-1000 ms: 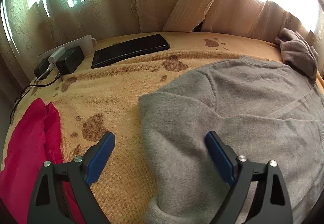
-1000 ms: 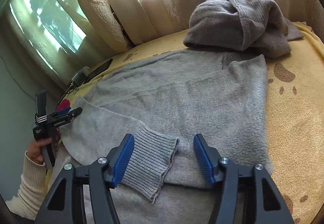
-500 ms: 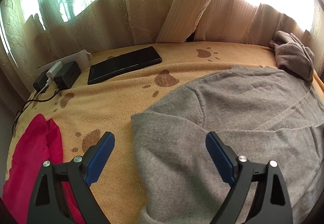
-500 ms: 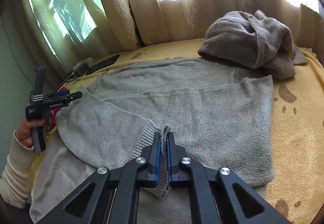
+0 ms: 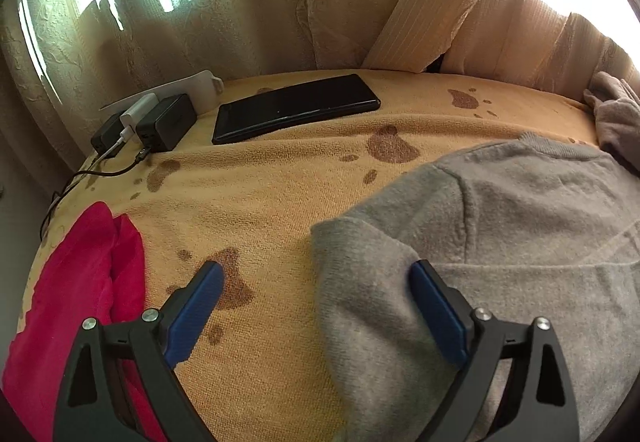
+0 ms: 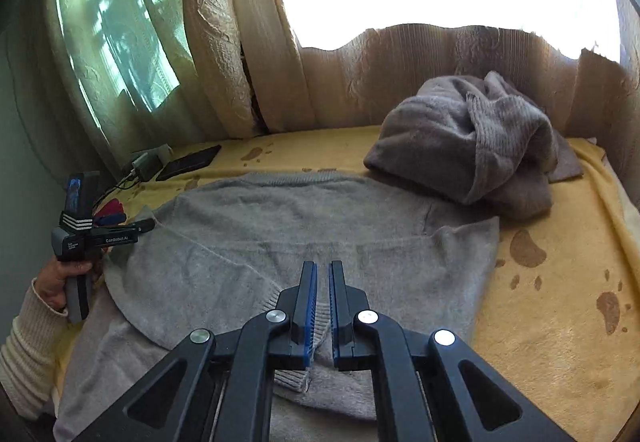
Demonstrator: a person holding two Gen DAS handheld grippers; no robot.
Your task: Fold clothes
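Note:
A grey sweater (image 6: 320, 218) lies spread on a yellow blanket (image 6: 560, 282) with brown paw prints. One sleeve is folded across its body. My right gripper (image 6: 323, 268) is shut on that sleeve's ribbed cuff (image 6: 292, 378), which hangs out below the pads. My left gripper (image 5: 314, 274) stands open over the sweater's left shoulder (image 5: 360, 262); the fold lies between its fingers, and the right finger rests against the cloth. In the right wrist view the left gripper (image 6: 108, 234) shows at the sweater's left edge, held by a hand in a cream sleeve.
A second grey garment (image 6: 472, 146) sits bunched at the back right. A red cloth (image 5: 80, 282) lies at the left edge. A black phone (image 5: 296, 114) and chargers (image 5: 160, 122) with cables lie at the back left. Curtains (image 5: 280, 2) close the far side.
My right gripper's jaws closed from wide open onto the sleeve cuff, then rose slightly with it. My left gripper stayed open and hardly shifted over the shoulder.

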